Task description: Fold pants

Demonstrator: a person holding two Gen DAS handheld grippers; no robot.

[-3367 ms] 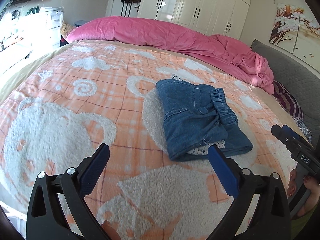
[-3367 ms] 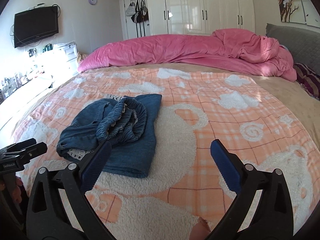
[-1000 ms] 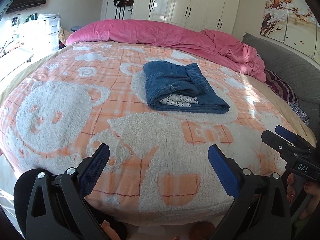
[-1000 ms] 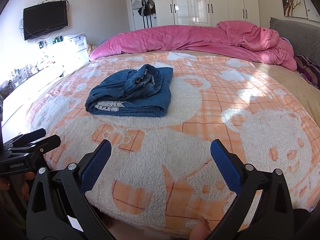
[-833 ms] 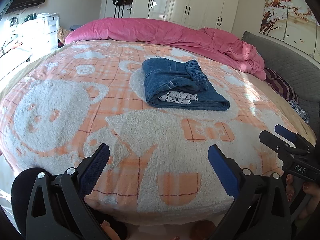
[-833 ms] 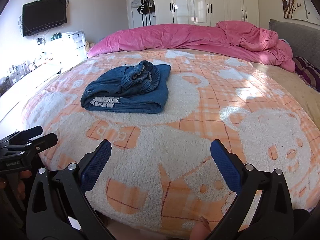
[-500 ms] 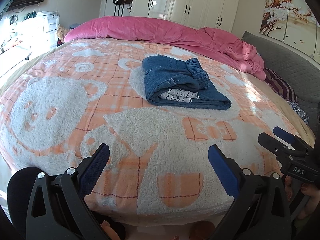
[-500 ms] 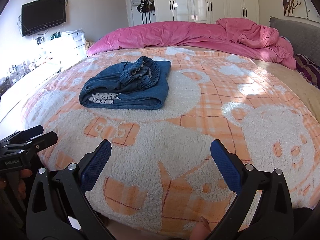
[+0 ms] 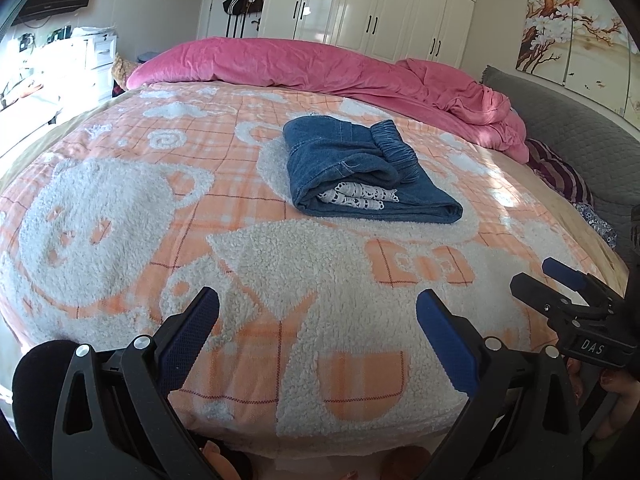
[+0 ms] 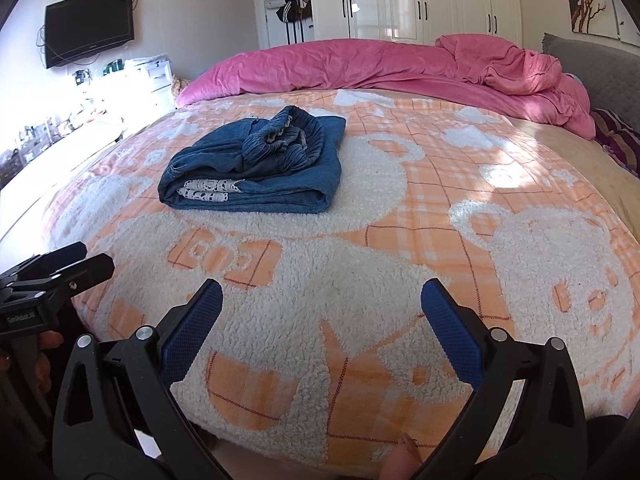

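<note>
Left wrist view: the folded pants (image 9: 362,176) lie mid-bed on the orange blanket (image 9: 240,264), well beyond the left hand-held gripper (image 9: 318,324), whose fingers are spread wide and empty.

Right wrist view: the right hand-held gripper (image 10: 322,318) likewise gapes empty at the bed's edge. Both have drawn farther back from the pants than 3.4 seconds ago.

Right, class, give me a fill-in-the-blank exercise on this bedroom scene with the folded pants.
1. The folded blue denim pants lie on the orange-and-white fleece ____.
2. The jaws of the left gripper and right gripper are both ____.
3. The rumpled duvet behind the pants is ____.
4. White ____ trim shows at the fold.

Missing words: blanket; open; pink; lace
</note>
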